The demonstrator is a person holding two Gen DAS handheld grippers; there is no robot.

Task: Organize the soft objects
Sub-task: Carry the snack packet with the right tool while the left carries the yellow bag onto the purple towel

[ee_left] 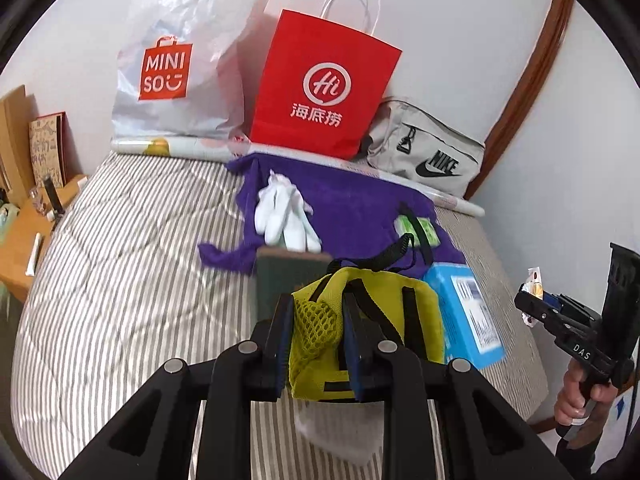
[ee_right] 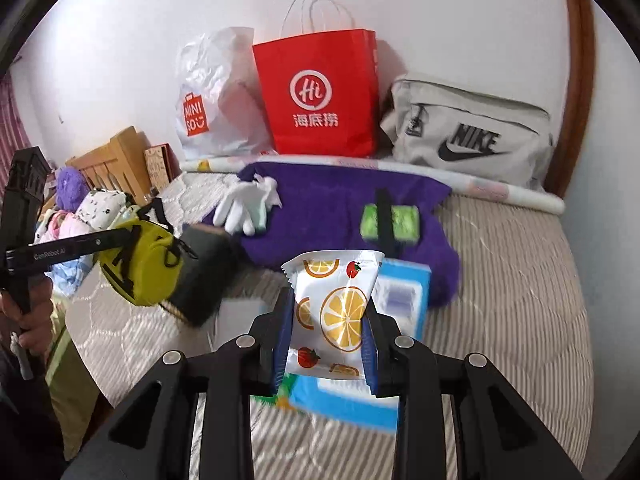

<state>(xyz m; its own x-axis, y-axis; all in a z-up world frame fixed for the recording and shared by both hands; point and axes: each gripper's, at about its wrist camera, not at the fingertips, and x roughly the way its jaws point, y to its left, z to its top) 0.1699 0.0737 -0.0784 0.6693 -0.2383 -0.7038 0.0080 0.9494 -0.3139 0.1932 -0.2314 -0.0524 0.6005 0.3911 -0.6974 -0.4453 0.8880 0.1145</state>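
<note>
Both tongs loaded: left tongs (ee_left: 316, 340) clamping yellow pouch (ee_left: 360, 312), right tongs (ee_right: 326, 340) clamping fruit-print packet (ee_right: 334, 308), red paper bag (ee_right: 320, 96) straight ahead, nearer right.

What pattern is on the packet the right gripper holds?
White with orange slices and strawberries, on the packet; the right wrist view shows it best.

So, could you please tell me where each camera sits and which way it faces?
Left wrist: on the left tool, facing the bed and wall bags; grips a yellow pouch; right hand shows.
Right wrist: on the right tool, same way; grips a fruit-print packet; left hand shows.
Shared: red bag, white gloves.
</note>
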